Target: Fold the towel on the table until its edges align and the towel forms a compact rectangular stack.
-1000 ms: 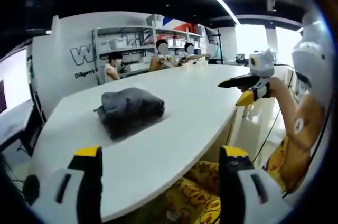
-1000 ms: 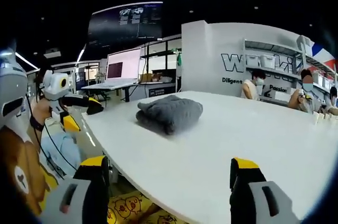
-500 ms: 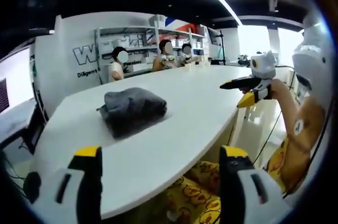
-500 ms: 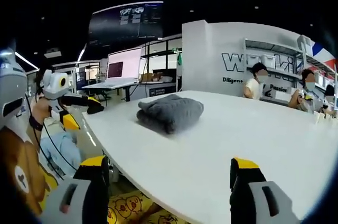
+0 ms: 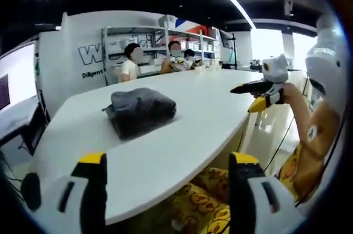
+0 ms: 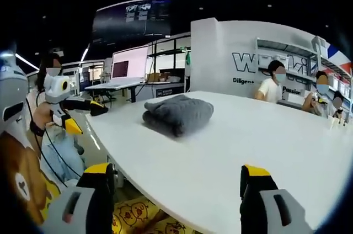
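A grey towel lies folded into a thick compact bundle on the white table; the right gripper view has the same towel on the table. My left gripper hangs open over the table's near edge, well short of the towel, with nothing between its yellow-tipped jaws. My right gripper is open and empty too, back from the edge. Each gripper appears in the other's view: the right one off the table's right side, the left one off its left side.
A person in yellow patterned clothes holds the grippers at the table's near edge. Several people sit at the far end before shelves. A desk with a lit monitor stands beyond the table.
Both views have shifted slightly, so the towel sits a little higher in them. The towel has not moved on the table, and both grippers stay open.
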Demonstrator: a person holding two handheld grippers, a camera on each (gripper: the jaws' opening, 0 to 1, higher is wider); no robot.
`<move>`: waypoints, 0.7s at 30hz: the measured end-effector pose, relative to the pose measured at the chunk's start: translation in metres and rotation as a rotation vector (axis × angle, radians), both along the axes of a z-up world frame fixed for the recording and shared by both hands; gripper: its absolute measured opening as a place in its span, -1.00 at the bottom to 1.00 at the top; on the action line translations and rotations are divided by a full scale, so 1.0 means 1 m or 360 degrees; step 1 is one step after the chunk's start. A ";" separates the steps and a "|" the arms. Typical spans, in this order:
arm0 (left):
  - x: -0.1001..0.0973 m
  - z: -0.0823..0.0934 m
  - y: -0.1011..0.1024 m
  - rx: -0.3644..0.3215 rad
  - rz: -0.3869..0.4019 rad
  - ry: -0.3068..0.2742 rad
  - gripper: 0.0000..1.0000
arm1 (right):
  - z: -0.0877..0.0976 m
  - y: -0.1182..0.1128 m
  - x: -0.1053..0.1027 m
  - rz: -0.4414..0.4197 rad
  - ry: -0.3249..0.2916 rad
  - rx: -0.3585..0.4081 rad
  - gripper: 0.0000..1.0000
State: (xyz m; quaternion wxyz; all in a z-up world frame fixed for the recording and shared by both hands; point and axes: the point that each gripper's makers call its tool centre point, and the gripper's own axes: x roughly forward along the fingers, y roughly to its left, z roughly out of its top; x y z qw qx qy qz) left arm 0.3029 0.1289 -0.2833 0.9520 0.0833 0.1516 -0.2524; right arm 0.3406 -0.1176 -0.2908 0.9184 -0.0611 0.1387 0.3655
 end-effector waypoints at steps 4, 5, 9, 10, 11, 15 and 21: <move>0.003 -0.004 -0.004 0.0001 -0.0025 0.0017 0.92 | -0.001 -0.001 0.001 -0.0007 0.0003 -0.0006 0.99; 0.003 -0.004 -0.005 -0.0001 -0.0029 0.0019 0.92 | -0.001 -0.001 0.001 -0.0006 0.0001 -0.0007 0.99; 0.005 -0.006 -0.008 -0.0003 -0.0042 0.0028 0.91 | 0.001 0.001 0.003 0.0009 -0.0001 -0.0016 0.99; 0.005 -0.006 -0.008 -0.0004 -0.0042 0.0029 0.90 | 0.001 0.002 0.003 0.0012 -0.0002 -0.0016 0.99; 0.005 -0.007 -0.008 -0.0004 -0.0044 0.0031 0.90 | 0.002 0.002 0.004 0.0016 -0.0004 -0.0016 0.99; 0.007 -0.008 -0.008 -0.0001 -0.0046 0.0039 0.90 | 0.001 0.004 0.006 0.0028 -0.0002 -0.0018 0.99; 0.009 -0.010 -0.011 0.0003 -0.0059 0.0052 0.90 | -0.003 0.005 0.007 0.0030 0.0016 -0.0021 0.99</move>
